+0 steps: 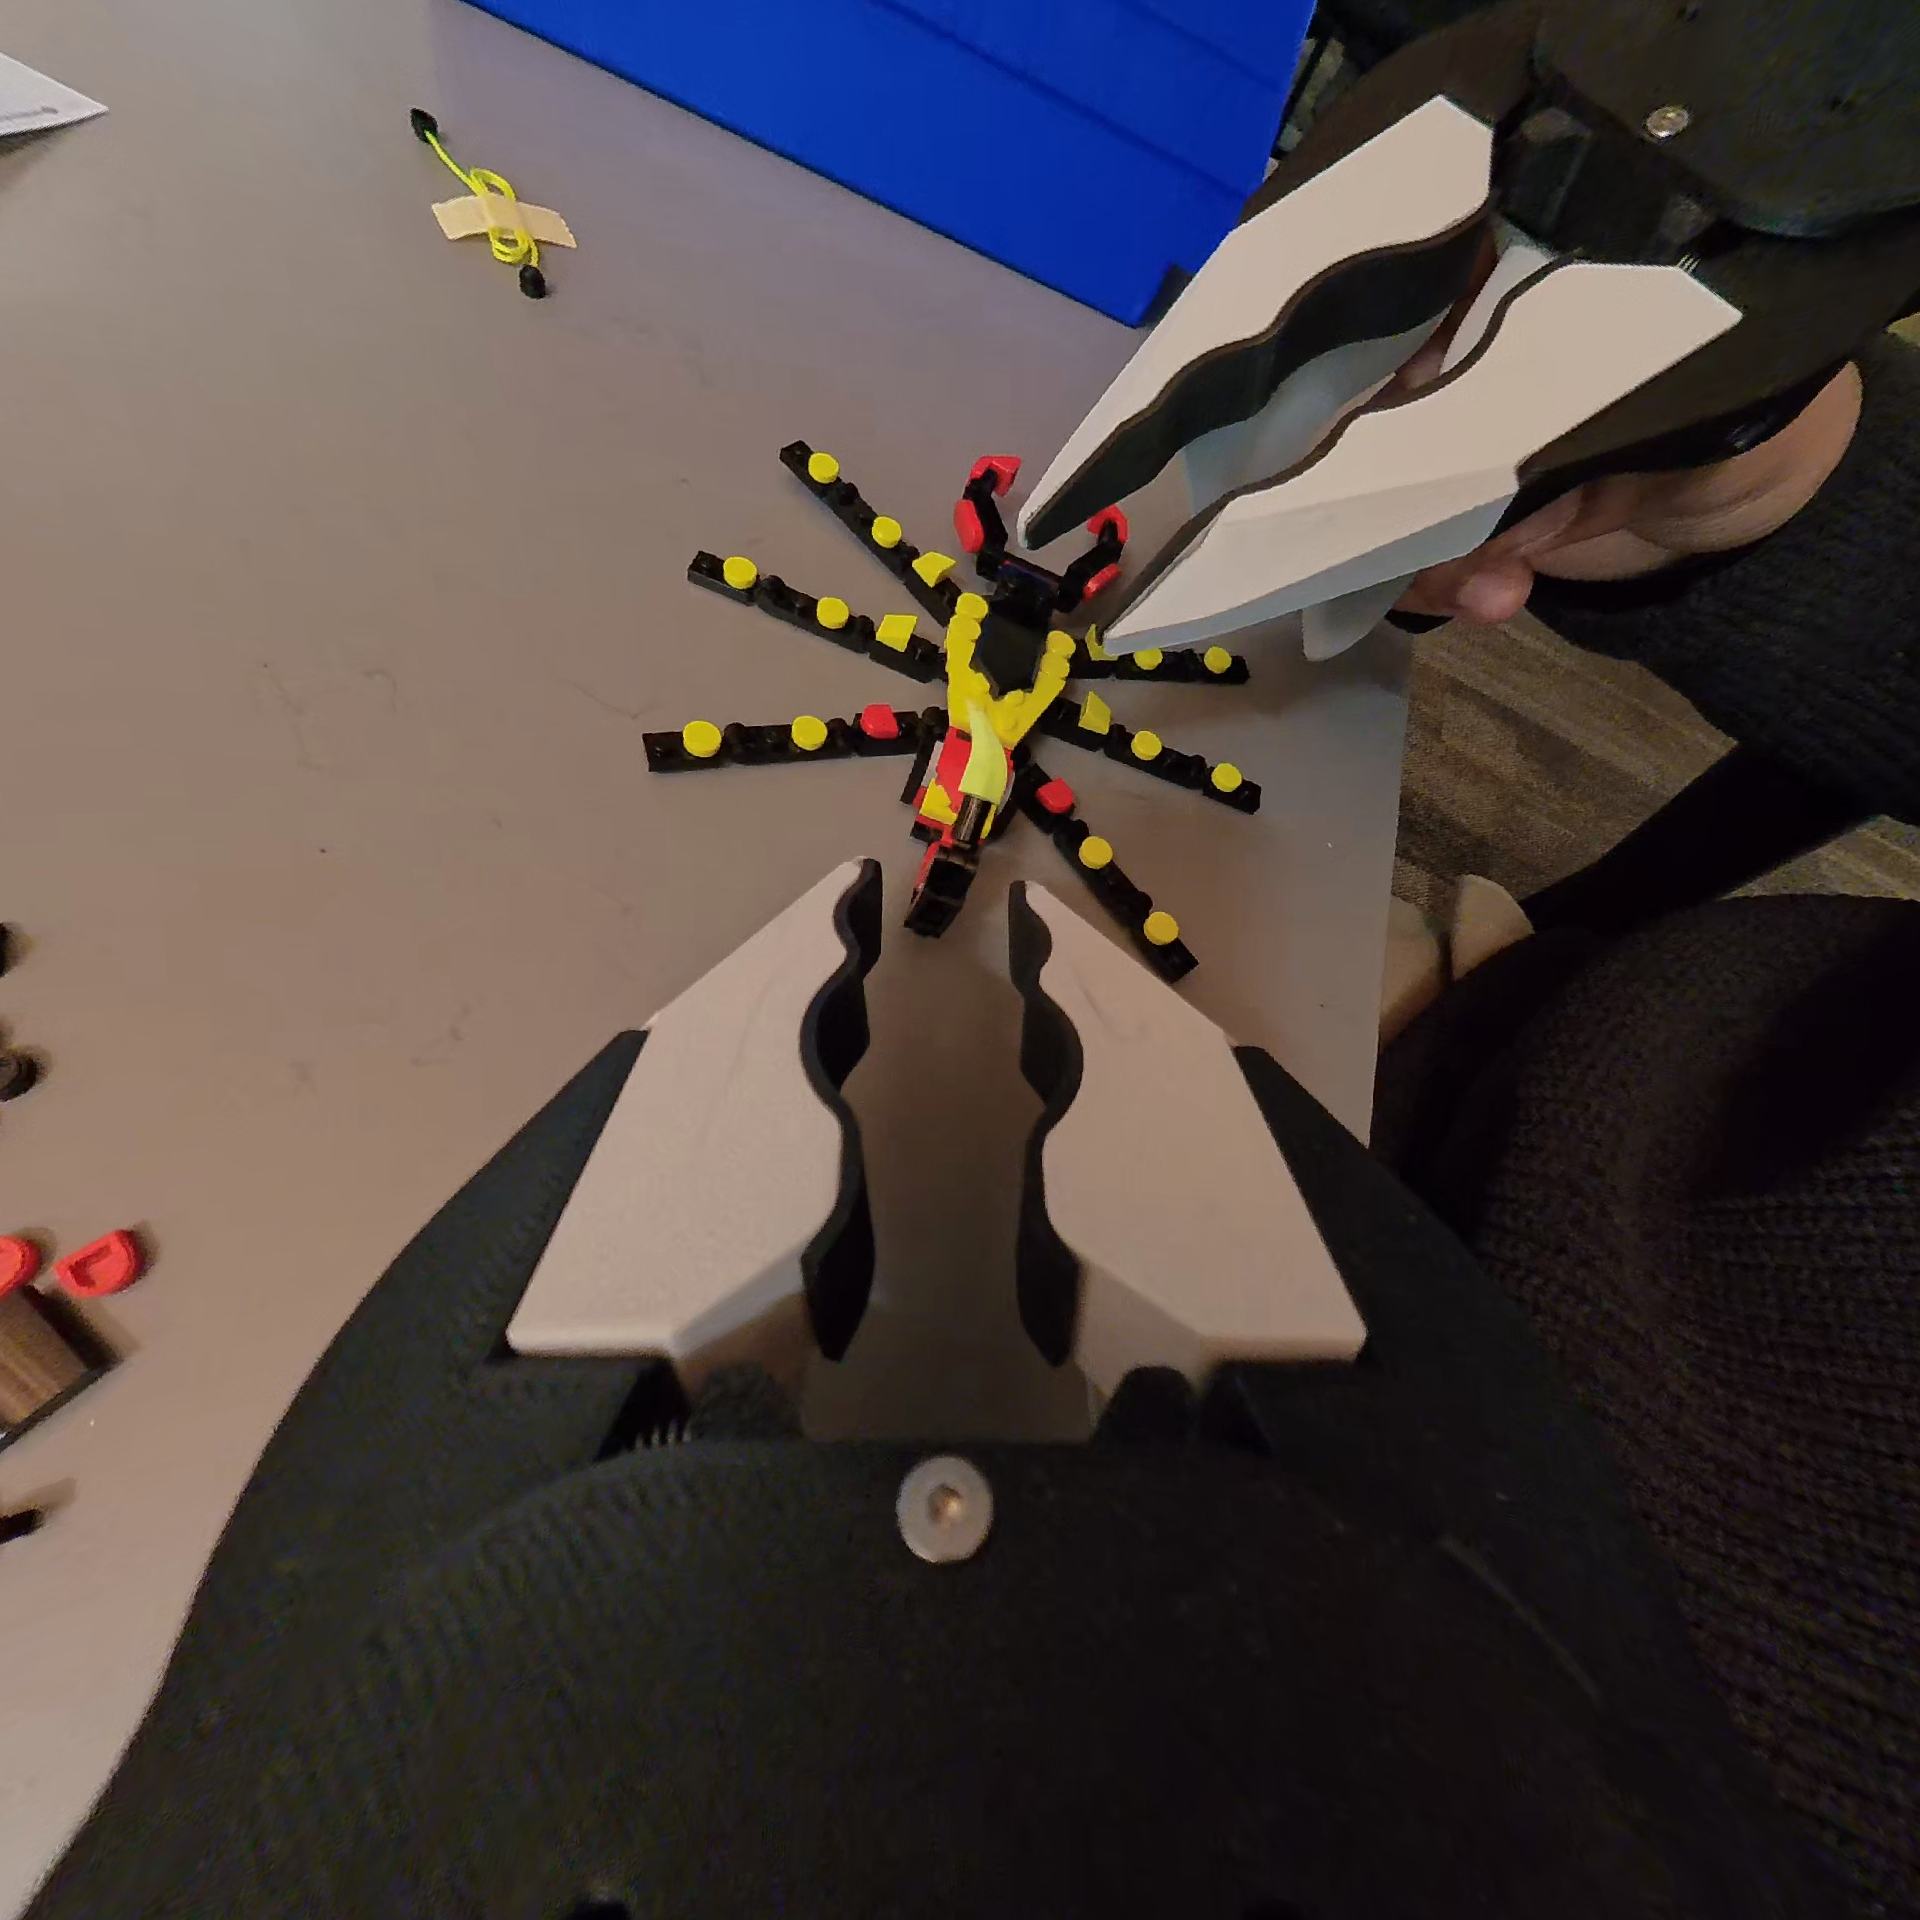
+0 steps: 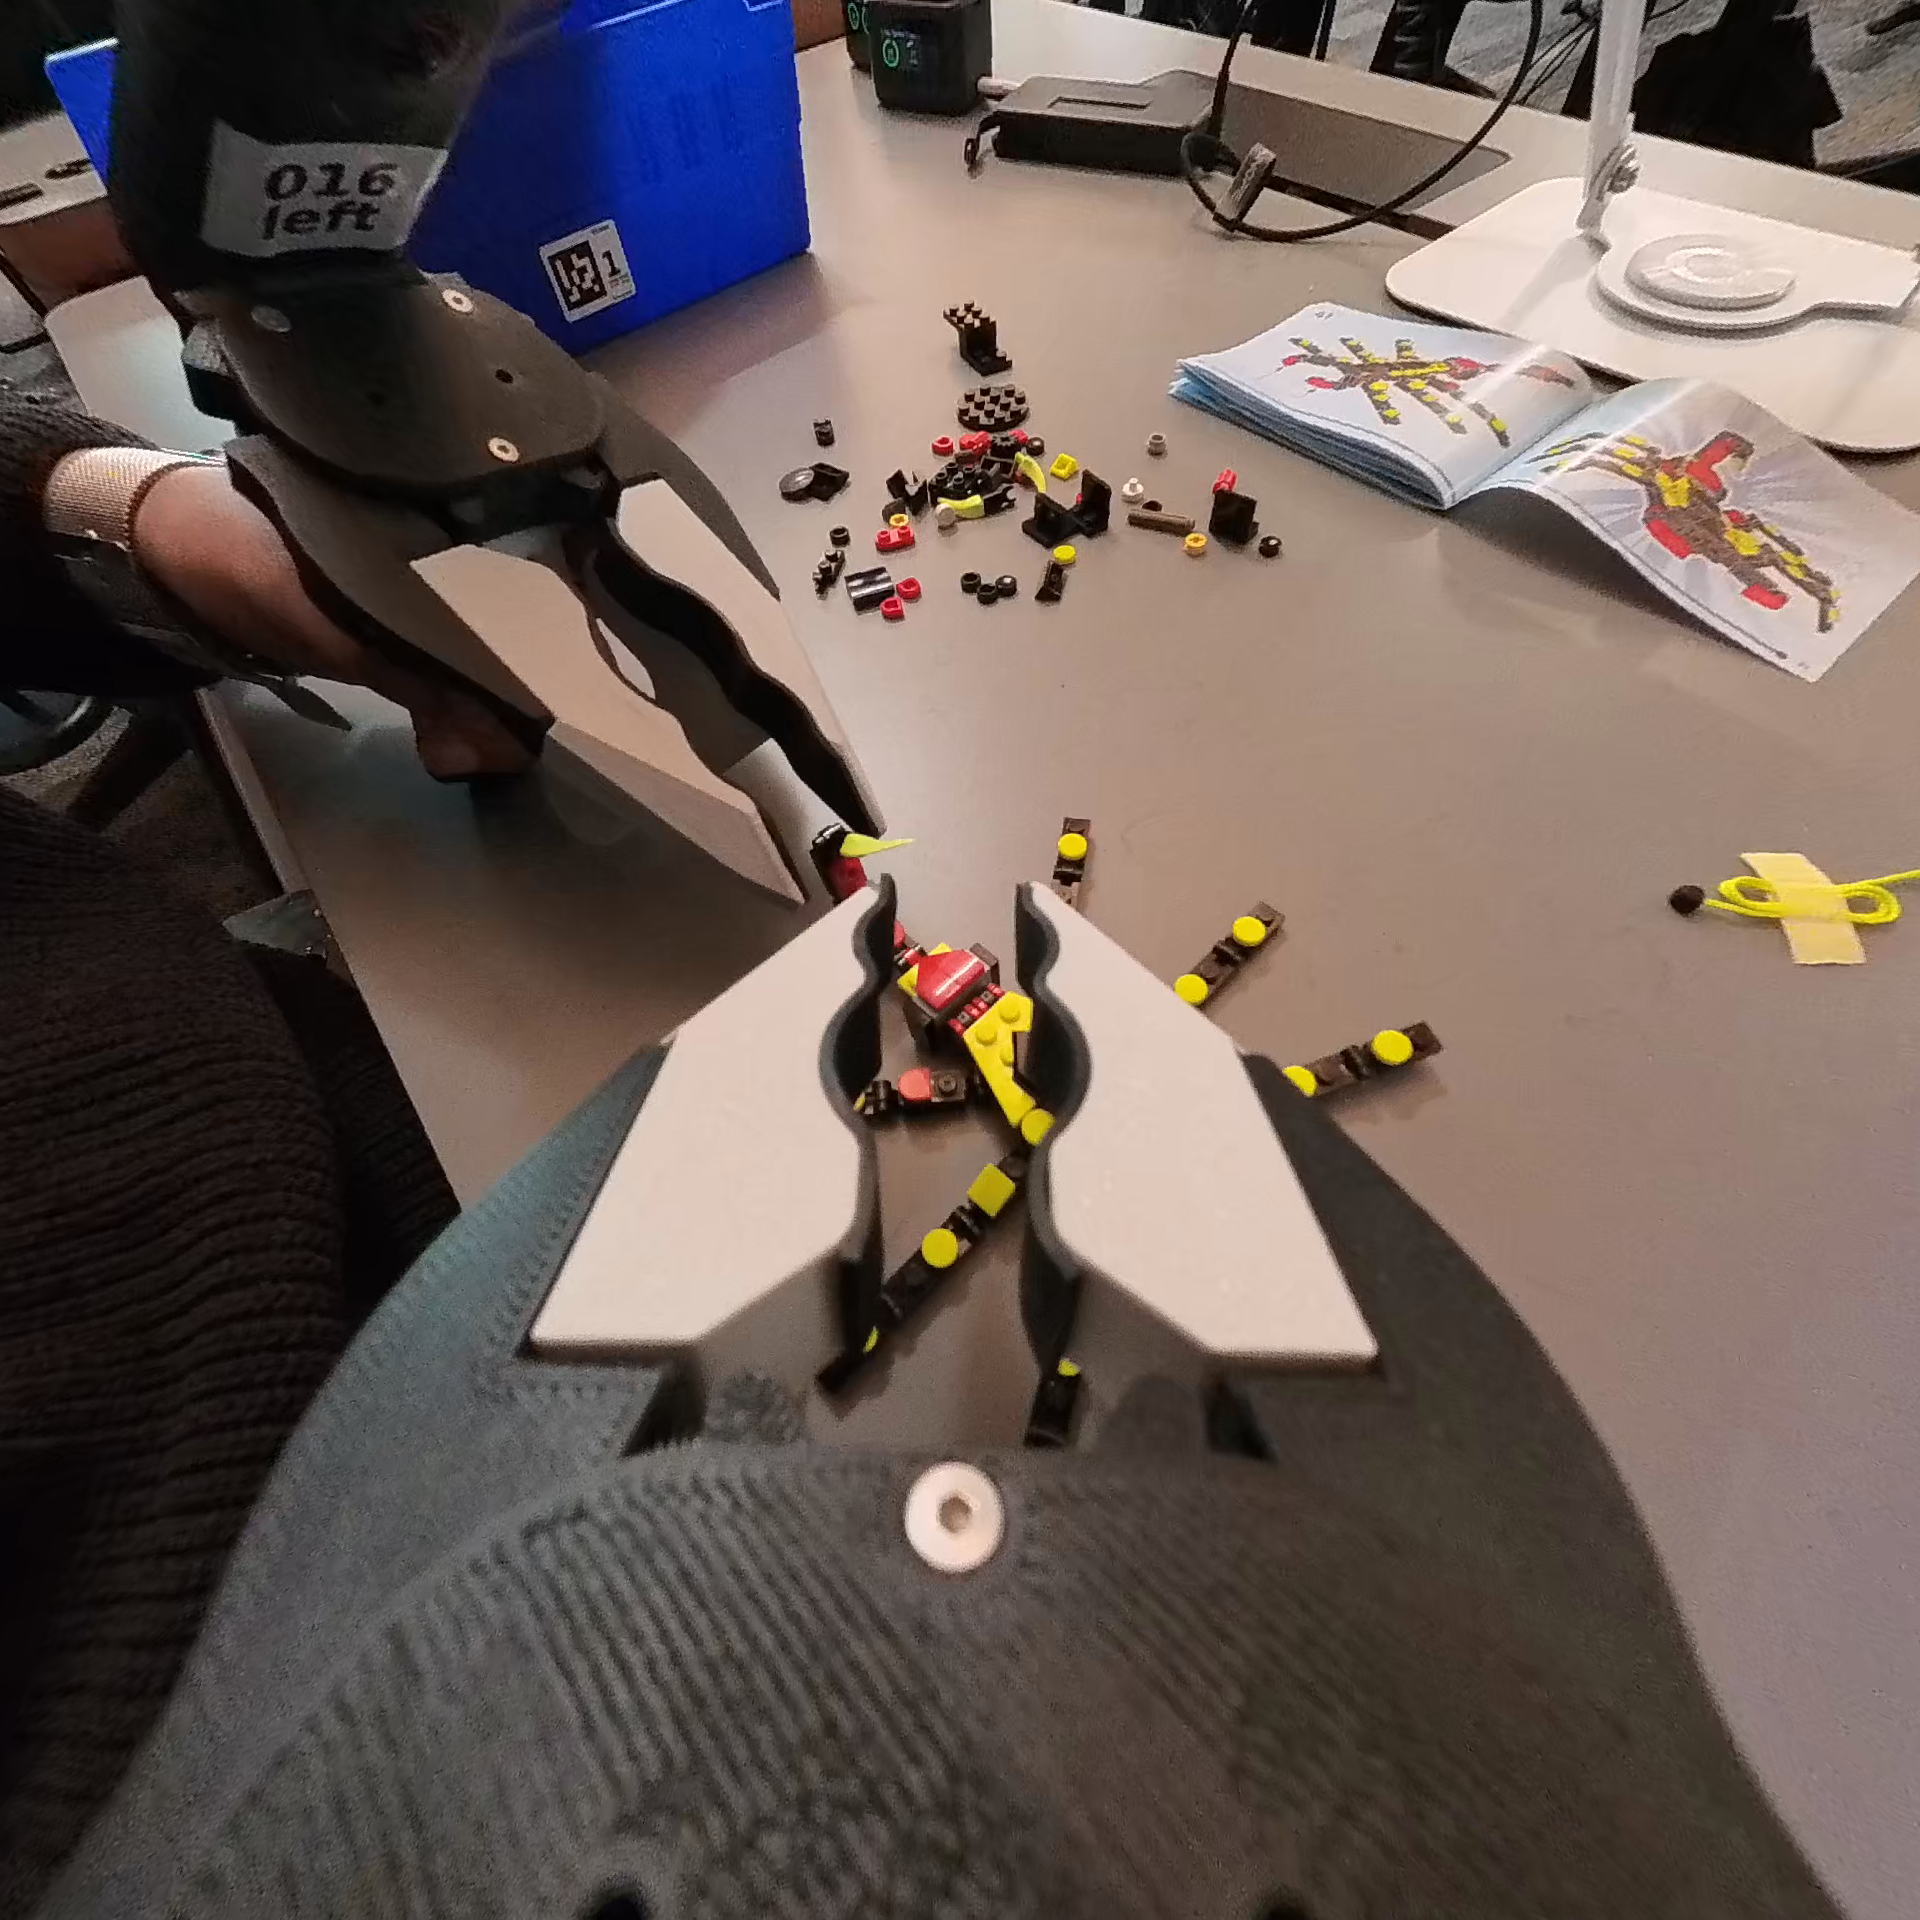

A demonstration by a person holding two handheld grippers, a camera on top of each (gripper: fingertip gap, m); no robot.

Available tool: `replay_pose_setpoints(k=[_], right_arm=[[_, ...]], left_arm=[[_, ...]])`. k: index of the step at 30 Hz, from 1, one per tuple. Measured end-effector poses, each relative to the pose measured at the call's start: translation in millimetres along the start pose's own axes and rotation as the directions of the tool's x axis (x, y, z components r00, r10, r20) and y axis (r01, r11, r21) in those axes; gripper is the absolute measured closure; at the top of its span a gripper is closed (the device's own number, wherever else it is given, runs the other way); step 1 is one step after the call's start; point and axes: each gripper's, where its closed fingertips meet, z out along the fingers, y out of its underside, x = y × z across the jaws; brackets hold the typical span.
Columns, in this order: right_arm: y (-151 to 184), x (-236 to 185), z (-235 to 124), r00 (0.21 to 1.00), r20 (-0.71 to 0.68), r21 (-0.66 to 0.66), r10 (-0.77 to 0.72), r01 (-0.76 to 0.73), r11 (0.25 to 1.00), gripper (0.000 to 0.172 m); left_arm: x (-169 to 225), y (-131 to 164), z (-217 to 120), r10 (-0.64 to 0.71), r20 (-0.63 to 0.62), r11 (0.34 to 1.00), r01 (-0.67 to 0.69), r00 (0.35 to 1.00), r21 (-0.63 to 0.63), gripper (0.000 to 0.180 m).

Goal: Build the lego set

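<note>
A brick-built scorpion point(image 1: 997, 675) with black legs bearing yellow studs, a red and yellow body and red claws lies on the grey table point(image 1: 312, 623). My left gripper point(image 1: 943, 883) is open around its raised black tail end point(image 1: 940, 894), with a gap at each pad. My right gripper point(image 1: 1068, 587) comes in from the upper right, and its open fingertips straddle one red claw point(image 1: 1103, 545) at the head. In the right wrist view the right gripper point(image 2: 954, 896) hovers over the body point(image 2: 956, 987), and the left gripper point(image 2: 836, 862) sits at the tail with its yellow-green stinger point(image 2: 873, 844).
A blue bin point(image 2: 644, 156) stands at the back. A pile of loose small bricks point(image 2: 987, 499), an open instruction booklet point(image 2: 1507, 468) and a white lamp base point(image 2: 1662, 281) lie beyond. A taped yellow-green cord point(image 2: 1808, 904) lies right. The table edge point(image 1: 1392, 831) runs close to the scorpion. The left gripper's tips are roughly 6 cm from the right gripper's.
</note>
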Motion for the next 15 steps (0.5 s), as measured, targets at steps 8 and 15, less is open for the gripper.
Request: replay_pose_setpoints(k=[8,15], right_arm=[[-2.9,1.3,-1.3,1.0,-0.008,0.016,-0.002,0.002,1.0,0.15],[-5.5,3.9,-2.7,0.999,-0.029,0.029,-0.013,0.014,0.999,0.151]], left_arm=[[-0.3,0.4,0.1,-0.007,-0.003,1.0,0.007,1.0,-0.002,0.159],[0.1,1.5,1.2,-0.005,-0.004,1.0,0.005,1.0,-0.013,0.159]])
